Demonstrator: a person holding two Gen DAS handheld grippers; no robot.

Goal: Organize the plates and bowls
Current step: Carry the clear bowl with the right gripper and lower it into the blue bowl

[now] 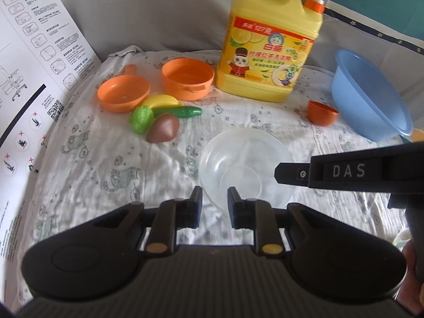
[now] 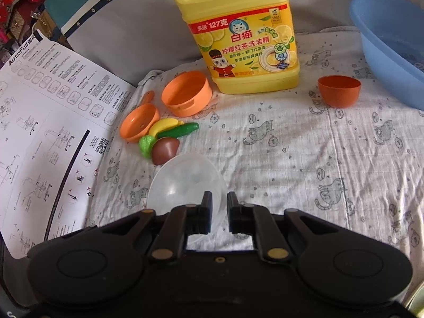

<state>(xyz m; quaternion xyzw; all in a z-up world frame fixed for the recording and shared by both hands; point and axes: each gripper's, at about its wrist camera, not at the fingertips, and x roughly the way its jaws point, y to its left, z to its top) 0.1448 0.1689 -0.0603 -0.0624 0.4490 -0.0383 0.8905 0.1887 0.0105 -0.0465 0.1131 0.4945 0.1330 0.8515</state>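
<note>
A clear plastic bowl (image 1: pixel 246 167) lies on the cat-print cloth in front of both grippers; it also shows in the right wrist view (image 2: pixel 185 185). My left gripper (image 1: pixel 214 198) has its jaws narrowly apart around the bowl's near rim. My right gripper (image 2: pixel 219 204) has its jaws narrowly apart around the bowl's right rim, and it reaches in from the right in the left wrist view (image 1: pixel 291 173). A small dark orange bowl (image 2: pixel 339 91) sits at the back right, next to a blue basin (image 2: pixel 392 45). An orange toy pot (image 2: pixel 186 92) and an orange toy pan (image 2: pixel 139 126) sit at the back left.
A big yellow detergent jug (image 2: pixel 238 31) stands at the back. Toy food lies by the pan: a banana (image 2: pixel 164 126), a cucumber (image 2: pixel 180 130), a green vegetable (image 2: pixel 147 144) and a brown piece (image 2: pixel 165 149). A printed instruction sheet (image 2: pixel 47 122) lies at the left.
</note>
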